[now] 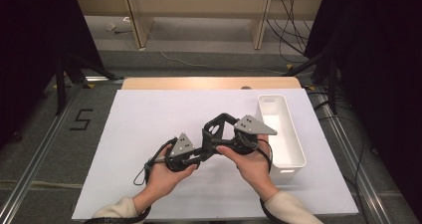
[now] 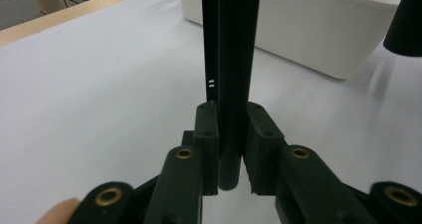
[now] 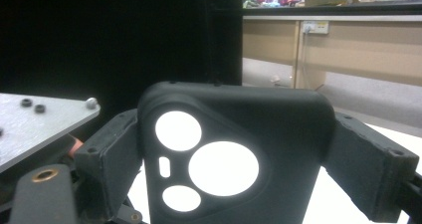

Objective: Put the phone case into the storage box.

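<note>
A black phone case (image 1: 219, 126) with round camera cut-outs is held above the white mat (image 1: 149, 119), between both grippers. My left gripper (image 1: 203, 153) is shut on the case's lower end; in the left gripper view the case (image 2: 234, 45) stands edge-on between the pads (image 2: 206, 129). My right gripper (image 1: 225, 141) is shut across the case's width. In the right gripper view the case's back (image 3: 278, 119) faces the camera, a jaw pressed on each side, and the gripper's midpoint (image 3: 234, 164) lies on the case.
A white rectangular bin (image 1: 281, 132) stands on the mat's right side, close to the right hand; its wall (image 2: 318, 25) is just beyond the case. The wooden table edge (image 1: 209, 83) runs along the far side. The left gripper's grey plate (image 3: 40, 124) is nearby.
</note>
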The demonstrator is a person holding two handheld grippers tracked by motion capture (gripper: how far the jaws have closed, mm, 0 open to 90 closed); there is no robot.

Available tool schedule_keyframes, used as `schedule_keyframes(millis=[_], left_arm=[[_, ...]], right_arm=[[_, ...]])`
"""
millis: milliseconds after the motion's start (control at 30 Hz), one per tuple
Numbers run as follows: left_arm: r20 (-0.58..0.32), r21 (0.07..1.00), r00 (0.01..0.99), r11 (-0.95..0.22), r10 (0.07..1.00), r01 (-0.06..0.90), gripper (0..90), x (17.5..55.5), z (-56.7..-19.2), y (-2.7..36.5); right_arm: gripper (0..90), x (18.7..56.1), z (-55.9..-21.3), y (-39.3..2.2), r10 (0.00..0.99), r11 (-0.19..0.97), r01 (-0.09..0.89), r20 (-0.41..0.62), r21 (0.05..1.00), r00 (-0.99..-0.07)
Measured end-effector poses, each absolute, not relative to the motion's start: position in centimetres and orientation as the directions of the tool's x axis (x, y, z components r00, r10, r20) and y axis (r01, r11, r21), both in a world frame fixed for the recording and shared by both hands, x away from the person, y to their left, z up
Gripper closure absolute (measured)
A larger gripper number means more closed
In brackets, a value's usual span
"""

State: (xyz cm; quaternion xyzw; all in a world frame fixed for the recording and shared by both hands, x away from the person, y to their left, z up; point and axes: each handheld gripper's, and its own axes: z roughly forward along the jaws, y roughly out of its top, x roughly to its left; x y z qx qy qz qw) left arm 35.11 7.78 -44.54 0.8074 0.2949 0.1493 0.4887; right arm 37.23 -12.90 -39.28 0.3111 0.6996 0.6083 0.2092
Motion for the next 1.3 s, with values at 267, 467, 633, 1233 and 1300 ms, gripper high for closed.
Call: schedule_keyframes(millis=[267, 467, 633, 1233, 1300], left_arm=[[-0.038, 0.909, 0.783, -0.304, 0.621, 0.285, 23.5, 34.7, -43.7, 8.8], [-0.027, 0.914, 0.774, -0.297, 0.633, 0.275, 4.6, 34.7, -43.2, 9.8], [-0.026, 0.92, 0.767, -0.284, 0.641, 0.269, 0.0, 34.6, -43.0, 10.9], [-0.029, 0.934, 0.732, -0.243, 0.681, 0.263, 0.0, 34.1, -42.8, 13.9], [-0.028, 0.933, 0.728, -0.243, 0.685, 0.265, 0.0, 34.1, -42.8, 14.2]], right_arm=[[14.9, 37.5, -38.2, -14.1, 0.712, 0.033, 0.166, 0.093, 0.986, -0.696], [14.9, 37.7, -37.6, -15.2, 0.732, 0.018, 0.158, 0.095, 0.987, -0.675], [14.9, 37.8, -37.4, -15.6, 0.738, 0.01, 0.153, 0.096, 0.988, -0.668], [14.9, 37.9, -36.9, -16.3, 0.754, 0.001, 0.15, 0.098, 0.989, -0.649], [14.9, 37.9, -36.8, -16.4, 0.755, 0.002, 0.15, 0.097, 0.989, -0.648]])
